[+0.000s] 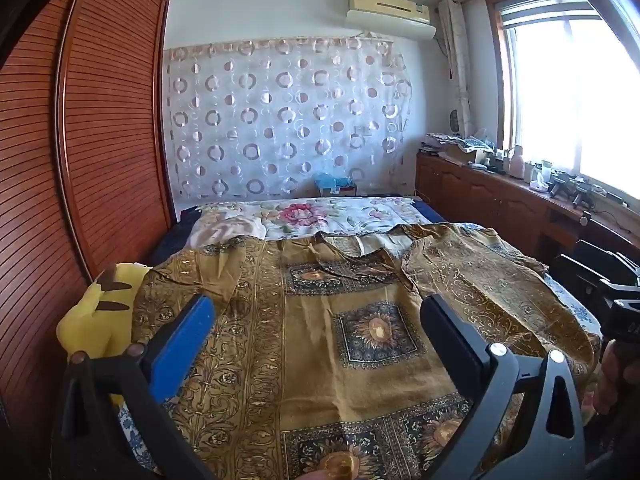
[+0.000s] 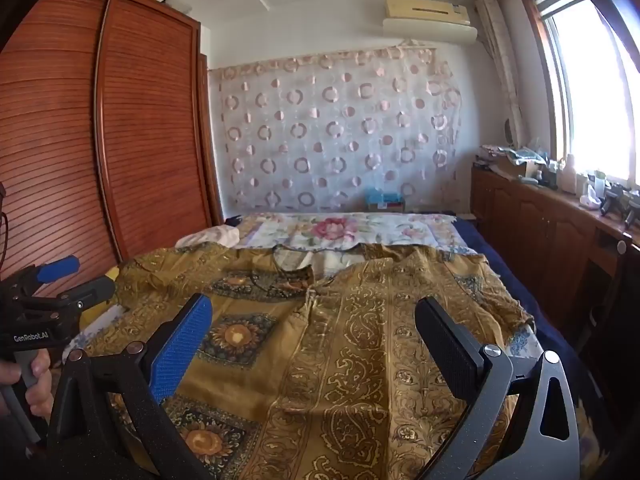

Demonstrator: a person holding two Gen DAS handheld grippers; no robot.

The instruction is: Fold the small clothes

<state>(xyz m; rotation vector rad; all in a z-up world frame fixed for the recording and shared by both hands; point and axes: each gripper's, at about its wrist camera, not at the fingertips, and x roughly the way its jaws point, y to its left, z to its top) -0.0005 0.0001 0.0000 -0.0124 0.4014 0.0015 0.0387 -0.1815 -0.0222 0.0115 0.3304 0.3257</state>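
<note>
Between the left gripper's (image 1: 318,322) 2 fingers, spread wide apart with nothing held, sits the gold patterned shirt (image 1: 352,320), lying flat on the bed (image 1: 320,216) just beyond them. Over on the right gripper (image 2: 314,322), same story: fingers wide apart, nothing between them, hovering above the shirt's right half. Neckline points away toward the floral sheet (image 2: 340,230). Yellow plush toy (image 1: 96,312) at the shirt's left edge, against the wooden wardrobe (image 1: 80,140). Window (image 1: 576,92) glowing at right.
</note>
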